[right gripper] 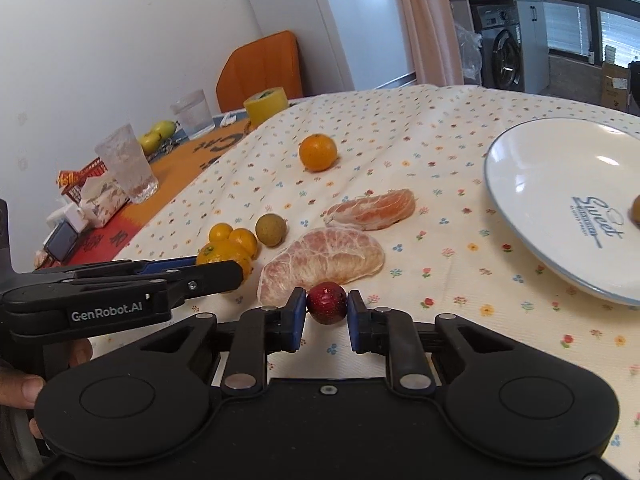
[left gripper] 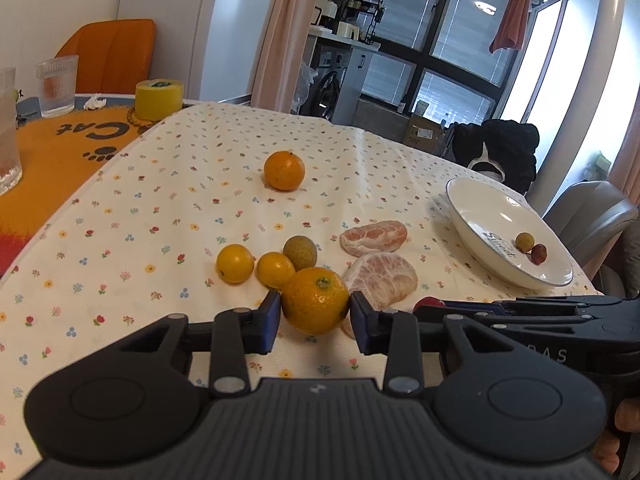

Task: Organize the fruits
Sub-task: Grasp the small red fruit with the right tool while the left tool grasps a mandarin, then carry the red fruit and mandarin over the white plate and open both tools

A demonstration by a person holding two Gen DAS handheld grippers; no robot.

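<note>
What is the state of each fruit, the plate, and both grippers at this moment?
Left gripper: jaws closed on the near orange.
Near orange: gripped.
Right gripper: jaws closed on the red fruit.
Red fruit: gripped.
Far orange: whole, alone on the cloth.
Two peeled citrus pieces: peeled, lying on the cloth.
Plate: holds two small fruits.

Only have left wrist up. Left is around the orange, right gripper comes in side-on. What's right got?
Observer: The right gripper brackets a small dark red fruit, pads at its sides.
Operator: Lifted?
Observer: Can't tell; it sits low over the tablecloth, just in front of the nearer peeled citrus half.
Operator: Anything left of the glasses?
Observer: Yes, a tissue box beside the nearer glass.
</note>
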